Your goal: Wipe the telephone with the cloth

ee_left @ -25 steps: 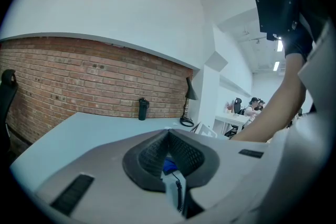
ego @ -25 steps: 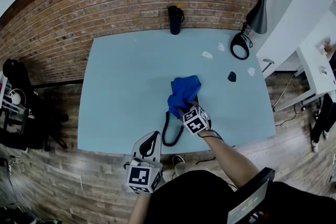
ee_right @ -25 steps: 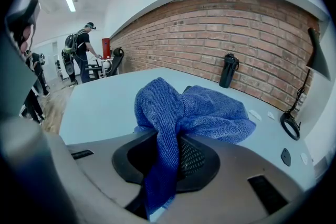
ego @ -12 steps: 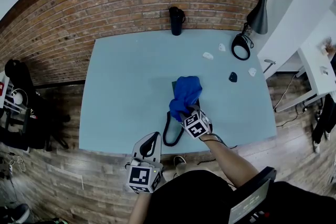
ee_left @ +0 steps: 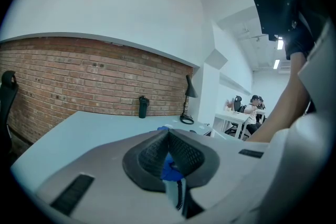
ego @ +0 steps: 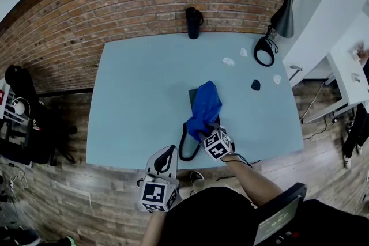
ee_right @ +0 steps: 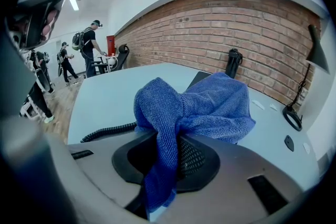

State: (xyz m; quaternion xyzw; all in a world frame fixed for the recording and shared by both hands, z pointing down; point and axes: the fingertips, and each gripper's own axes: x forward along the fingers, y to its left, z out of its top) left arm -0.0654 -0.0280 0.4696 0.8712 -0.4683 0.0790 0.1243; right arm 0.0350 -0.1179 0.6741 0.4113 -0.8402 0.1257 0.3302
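Note:
The blue cloth lies drawn out lengthwise over the dark telephone, which shows only a thin edge at the cloth's far left. The phone's black coiled cord loops toward the table's near edge. My right gripper is shut on the cloth's near end; in the right gripper view the cloth bunches between the jaws of the right gripper, with the cord to the left. My left gripper hovers at the table's near edge, left of the cord, shut and holding nothing.
The light blue table backs onto a brick wall. A black bottle stands at the far edge. A black desk lamp with a ring base, white scraps and a small dark object sit at the right.
My right gripper has drawn back toward the table's near edge with the cloth, which has stretched from a bunched heap into a longer strip over the telephone. The left gripper has stayed put.

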